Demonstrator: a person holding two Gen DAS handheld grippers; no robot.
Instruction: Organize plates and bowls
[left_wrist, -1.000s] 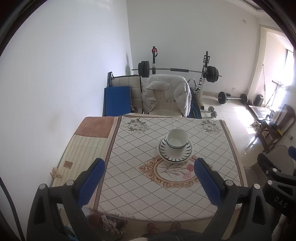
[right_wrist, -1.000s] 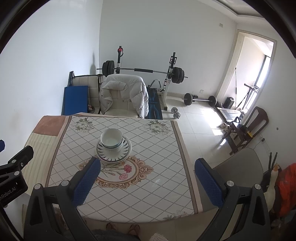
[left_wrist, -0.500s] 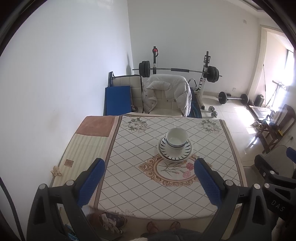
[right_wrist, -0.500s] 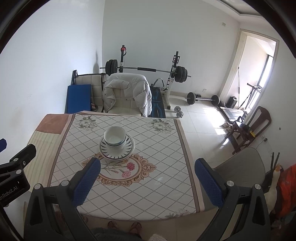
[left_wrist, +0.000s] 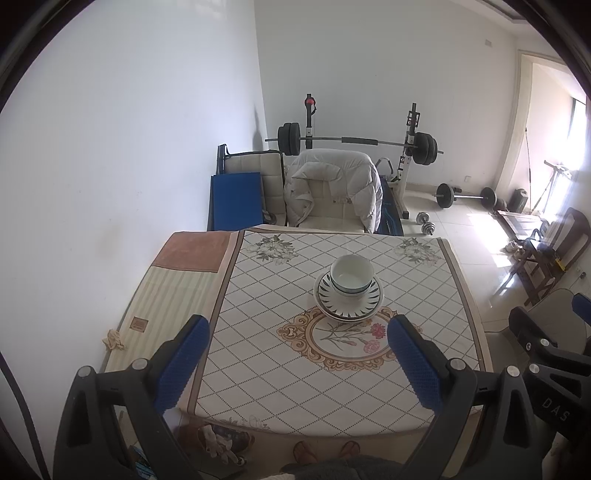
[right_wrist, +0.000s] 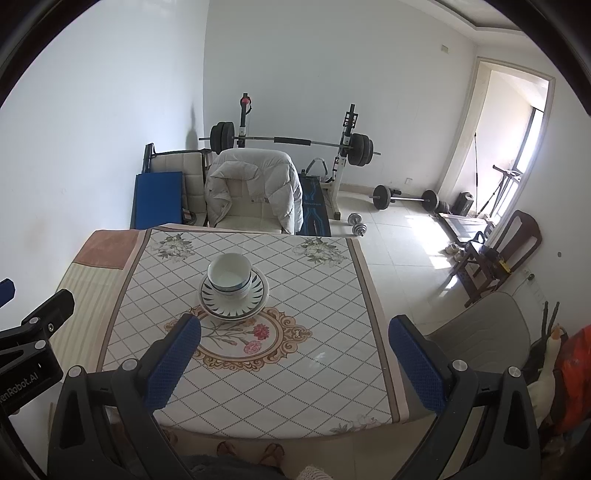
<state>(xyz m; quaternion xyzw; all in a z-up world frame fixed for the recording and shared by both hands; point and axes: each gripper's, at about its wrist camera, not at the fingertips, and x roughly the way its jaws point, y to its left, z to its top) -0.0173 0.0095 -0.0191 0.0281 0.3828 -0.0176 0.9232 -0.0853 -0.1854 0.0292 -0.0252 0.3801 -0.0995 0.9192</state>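
Both grippers hung above the near edge of the table (left_wrist: 258, 387), well short of the dishes. Left gripper (left_wrist: 297, 358) had its blue pads spread wide, nothing btwn them; right gripper (right_wrist: 293, 360) likewise. Stacked bowls (left_wrist: 351, 275) sat nested on stacked plates (left_wrist: 349, 299) at table centre, ahead of the left gripper, ahead-left of the right. Legible: "DAS" on the right gripper's body, "enRobot.AI" on the left's.
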